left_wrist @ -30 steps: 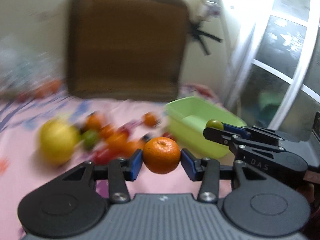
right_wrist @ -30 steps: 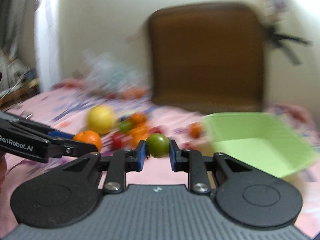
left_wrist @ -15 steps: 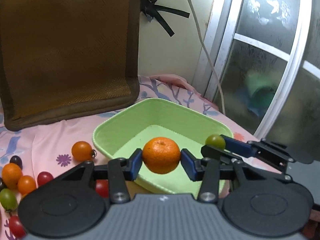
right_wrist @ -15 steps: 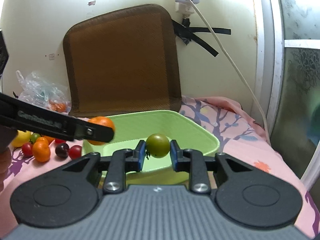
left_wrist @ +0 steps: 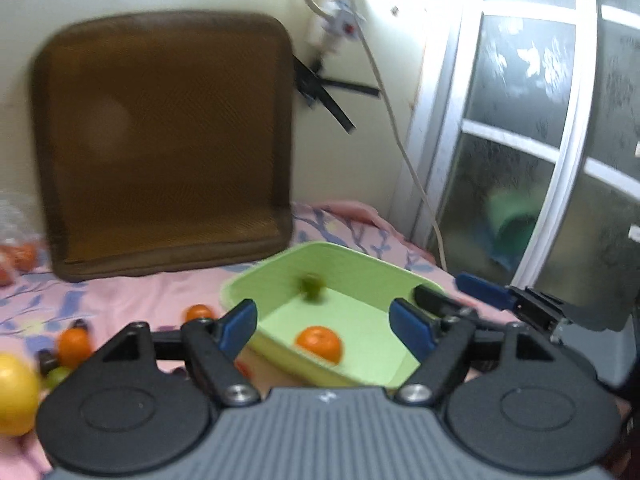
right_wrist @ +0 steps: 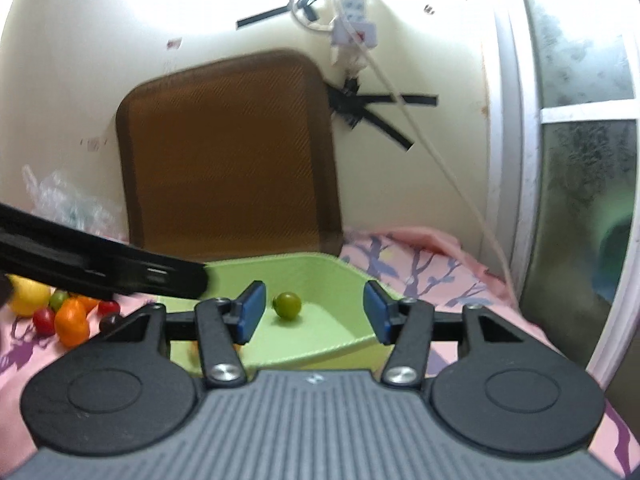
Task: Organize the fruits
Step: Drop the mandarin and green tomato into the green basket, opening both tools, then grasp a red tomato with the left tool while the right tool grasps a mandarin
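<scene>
Released: orange tangerine (left_wrist: 319, 344), green tomato (right_wrist: 287, 305) in basin (left_wrist: 372, 272).

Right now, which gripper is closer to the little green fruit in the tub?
Probably right. The right gripper opens just before the green fruit; the left gripper sits nearer the orange.

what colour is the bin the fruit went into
Light green bin, clearest in the right wrist view.

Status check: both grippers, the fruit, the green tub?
Left gripper open, right gripper open. Orange mandarin and small green tomato inside light green plastic tub. Nothing blocking the tub.
</scene>
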### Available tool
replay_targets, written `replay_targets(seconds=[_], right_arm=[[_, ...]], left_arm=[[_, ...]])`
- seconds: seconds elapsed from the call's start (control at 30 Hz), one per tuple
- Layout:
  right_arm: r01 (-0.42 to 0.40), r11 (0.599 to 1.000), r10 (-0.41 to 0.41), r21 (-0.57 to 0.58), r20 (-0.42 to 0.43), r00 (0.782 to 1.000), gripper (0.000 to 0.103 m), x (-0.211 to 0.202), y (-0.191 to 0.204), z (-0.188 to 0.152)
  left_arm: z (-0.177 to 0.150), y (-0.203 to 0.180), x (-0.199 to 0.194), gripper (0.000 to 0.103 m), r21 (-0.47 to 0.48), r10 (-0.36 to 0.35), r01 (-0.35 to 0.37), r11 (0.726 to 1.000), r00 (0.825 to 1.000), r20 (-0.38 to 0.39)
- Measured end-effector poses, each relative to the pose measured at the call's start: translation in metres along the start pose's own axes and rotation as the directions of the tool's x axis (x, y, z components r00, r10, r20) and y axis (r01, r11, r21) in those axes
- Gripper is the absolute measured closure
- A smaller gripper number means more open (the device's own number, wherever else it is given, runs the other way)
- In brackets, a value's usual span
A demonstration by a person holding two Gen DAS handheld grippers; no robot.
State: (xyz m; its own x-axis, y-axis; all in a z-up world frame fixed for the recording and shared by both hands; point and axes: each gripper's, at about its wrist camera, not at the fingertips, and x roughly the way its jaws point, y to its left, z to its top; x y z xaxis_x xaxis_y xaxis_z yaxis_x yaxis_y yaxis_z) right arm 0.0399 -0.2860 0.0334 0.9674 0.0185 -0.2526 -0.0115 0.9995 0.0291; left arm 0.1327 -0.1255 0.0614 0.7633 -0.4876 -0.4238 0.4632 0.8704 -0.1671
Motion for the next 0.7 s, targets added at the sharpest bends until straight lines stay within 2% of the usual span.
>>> replay_targets(seconds=[0.07, 0.17, 0.27, 0.3, 0.37, 0.5, 0.63, 0.67, 0.7], right_arm=[[0.009, 1.000, -0.010, 0.028, 0.027, 1.000, 0.046, -0.005, -0.003, 0.001], [-0.014, 0.997, 0.007, 0.077, 0.085, 0.996, 0.046, -0.015, -0.005, 0.005], [-0.056, 0.991, 0.039, 0.120, 0.134, 0.990, 0.034, -0.026, 0.000, 0.008], [-0.086, 0.987, 0.066, 0.135, 0.147, 0.987, 0.026, -0.029, 0.002, 0.007], [-0.158, 0.975, 0.132, 0.154, 0.170, 0.977, 0.019, -0.033, 0.011, 0.005], [-0.257, 0.964, 0.246, 0.067, 0.138, 0.959, 0.019, -0.037, 0.049, 0.009], [-0.365, 0.930, 0.366, -0.035, 0.058, 0.929, 0.020, -0.032, 0.093, 0.011], [-0.376, 0.925, 0.378, -0.062, 0.038, 0.925, 0.025, -0.030, 0.103, 0.011], [-0.386, 0.918, 0.389, -0.091, 0.015, 0.921, 0.034, -0.028, 0.113, 0.009]], left_arm=[[-0.007, 0.013, -0.022, 0.023, -0.014, 0.039, -0.038, 0.999, 0.999, 0.018], [-0.023, 0.035, -0.050, 0.023, -0.020, 0.125, -0.125, 0.992, 0.992, 0.035], [-0.042, 0.061, -0.079, 0.023, -0.045, 0.218, -0.216, 0.975, 0.975, 0.034], [-0.047, 0.070, -0.087, 0.023, -0.060, 0.247, -0.245, 0.968, 0.969, 0.030], [-0.058, 0.091, -0.101, 0.023, -0.094, 0.309, -0.306, 0.947, 0.951, 0.018], [-0.071, 0.120, -0.118, 0.023, -0.125, 0.415, -0.412, 0.903, 0.910, -0.001], [-0.075, 0.134, -0.130, 0.023, -0.166, 0.431, -0.424, 0.890, 0.902, 0.010], [-0.076, 0.136, -0.131, 0.023, -0.172, 0.428, -0.419, 0.891, 0.904, 0.013], [-0.076, 0.136, -0.132, 0.023, -0.176, 0.423, -0.413, 0.893, 0.906, 0.016]])
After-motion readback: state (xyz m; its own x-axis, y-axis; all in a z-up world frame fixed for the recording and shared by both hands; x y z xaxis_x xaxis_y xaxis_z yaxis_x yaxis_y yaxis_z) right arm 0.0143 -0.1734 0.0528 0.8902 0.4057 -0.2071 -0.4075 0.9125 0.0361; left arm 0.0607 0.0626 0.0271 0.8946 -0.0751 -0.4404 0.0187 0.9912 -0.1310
